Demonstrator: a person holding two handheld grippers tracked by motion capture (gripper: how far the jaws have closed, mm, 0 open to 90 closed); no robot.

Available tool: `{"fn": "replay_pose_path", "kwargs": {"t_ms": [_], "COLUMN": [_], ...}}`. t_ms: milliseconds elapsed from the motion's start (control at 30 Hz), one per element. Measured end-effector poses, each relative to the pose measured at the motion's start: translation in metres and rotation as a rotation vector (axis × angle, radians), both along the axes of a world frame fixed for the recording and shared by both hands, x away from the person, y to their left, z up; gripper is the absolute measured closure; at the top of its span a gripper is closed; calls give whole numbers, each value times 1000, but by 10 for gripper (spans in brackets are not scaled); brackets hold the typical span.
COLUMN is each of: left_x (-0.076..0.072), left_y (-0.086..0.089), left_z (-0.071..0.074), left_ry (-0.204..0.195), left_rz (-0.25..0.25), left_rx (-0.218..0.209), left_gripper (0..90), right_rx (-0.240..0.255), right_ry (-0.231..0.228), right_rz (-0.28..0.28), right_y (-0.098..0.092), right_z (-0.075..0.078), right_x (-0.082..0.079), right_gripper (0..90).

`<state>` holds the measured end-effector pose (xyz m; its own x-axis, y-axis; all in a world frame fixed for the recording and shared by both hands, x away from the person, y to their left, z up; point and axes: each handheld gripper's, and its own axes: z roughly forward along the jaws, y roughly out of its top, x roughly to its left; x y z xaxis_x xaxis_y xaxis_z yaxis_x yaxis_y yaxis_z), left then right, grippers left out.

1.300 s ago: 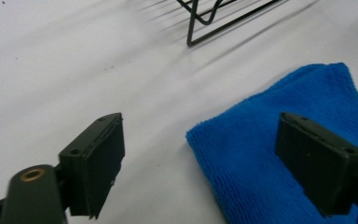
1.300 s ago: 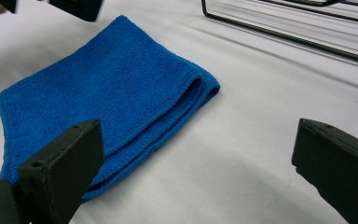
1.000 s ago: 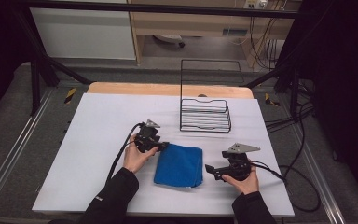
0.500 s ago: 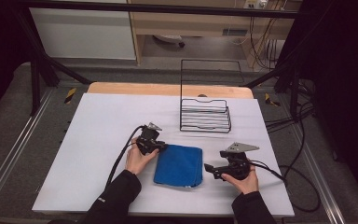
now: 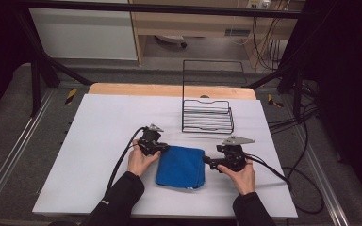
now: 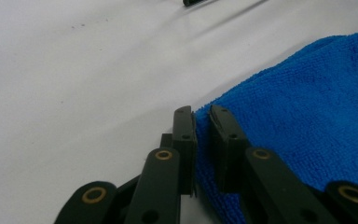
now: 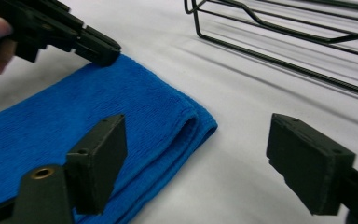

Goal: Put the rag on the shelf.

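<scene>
The left hand-held gripper [image 5: 162,149] has just been closing and now pinches the folded blue cloth [image 5: 181,166] at its ten o'clock corner. The right hand-held gripper [image 5: 207,160], at the cloth's three o'clock edge, has been narrowing, jaws apart and empty. The cloth lies mid-tabletop [image 5: 99,127], the wire rack [image 5: 207,115] at its one o'clock. Next, I judge, the right must clamp its corner.

A bright blue terry cloth [image 5: 181,166] lay folded flat on the white bench [image 5: 99,122], low in the middle of the high view. It formed a rough square of stacked layers, its rounded fold showing at one corner, its nap fine and looped, unwrinkled.
</scene>
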<state>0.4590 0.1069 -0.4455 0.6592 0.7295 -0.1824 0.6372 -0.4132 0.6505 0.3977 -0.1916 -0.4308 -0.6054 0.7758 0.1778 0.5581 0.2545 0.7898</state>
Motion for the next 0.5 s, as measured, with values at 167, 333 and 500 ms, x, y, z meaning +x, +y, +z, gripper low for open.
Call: {"fn": "replay_pose_path", "kwargs": {"t_ms": [167,333,500], "left_x": [-1,-2,-2], "left_y": [0,-1,0], "left_z": [0,-1,-1], "left_ry": [-18,-30,-30], "left_rz": [-14,-17,-20], "left_rx": [13,15,11], "left_gripper": [804,804,805], "right_rx": [-37,-27,-41], "right_ry": [-2,28,48], "right_rz": [-20,-36,-30], "right_y": [11,21,23], "right_z": [-6,-19,-24], "right_x": [14,30,33], "right_gripper": [278,420,502]}}
